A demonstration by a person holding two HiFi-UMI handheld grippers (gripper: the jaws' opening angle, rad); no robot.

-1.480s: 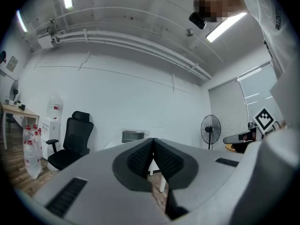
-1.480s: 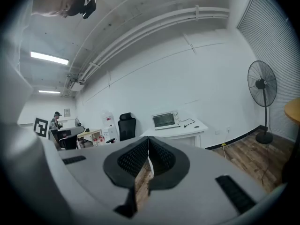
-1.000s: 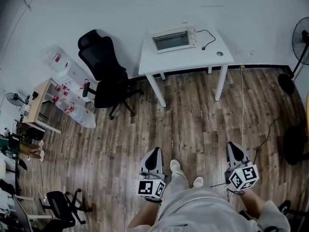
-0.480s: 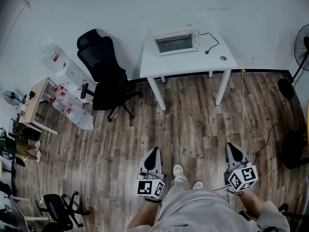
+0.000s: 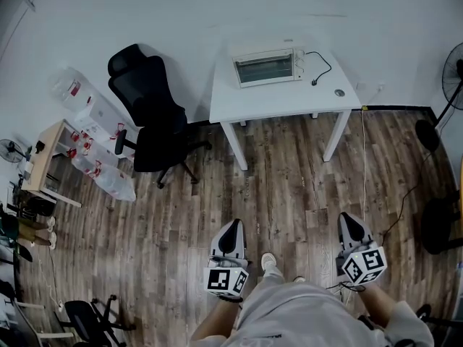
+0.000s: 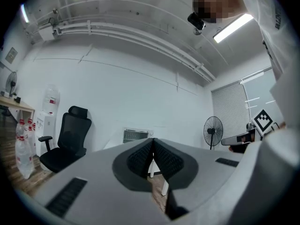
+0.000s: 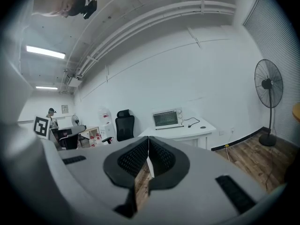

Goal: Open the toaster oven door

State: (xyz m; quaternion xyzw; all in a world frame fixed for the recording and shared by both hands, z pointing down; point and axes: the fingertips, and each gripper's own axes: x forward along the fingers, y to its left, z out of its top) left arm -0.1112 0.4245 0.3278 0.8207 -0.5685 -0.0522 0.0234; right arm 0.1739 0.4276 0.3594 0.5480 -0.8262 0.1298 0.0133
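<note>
Toaster oven [image 5: 268,66], white, box-shaped and glass-fronted, is seen well apart from the grey left gripper [image 5: 231,225] and grey right gripper [image 5: 348,217], which are held nearest, over the brown wood-plank floor [image 5: 289,186], each with jaws clenched on nothing. Beyond, a black office chair [image 5: 148,114] is placed left of the white rectangular desk [image 5: 289,101], at whose back edge, nearer the left corner, the oven is set with its door shut.

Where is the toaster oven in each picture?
Head view: toaster oven top centre, on the white table.
Left gripper view: toaster oven small, near the middle.
Right gripper view: toaster oven just right of centre.
Shared landmark: black office chair, left of it everywhere.
</note>
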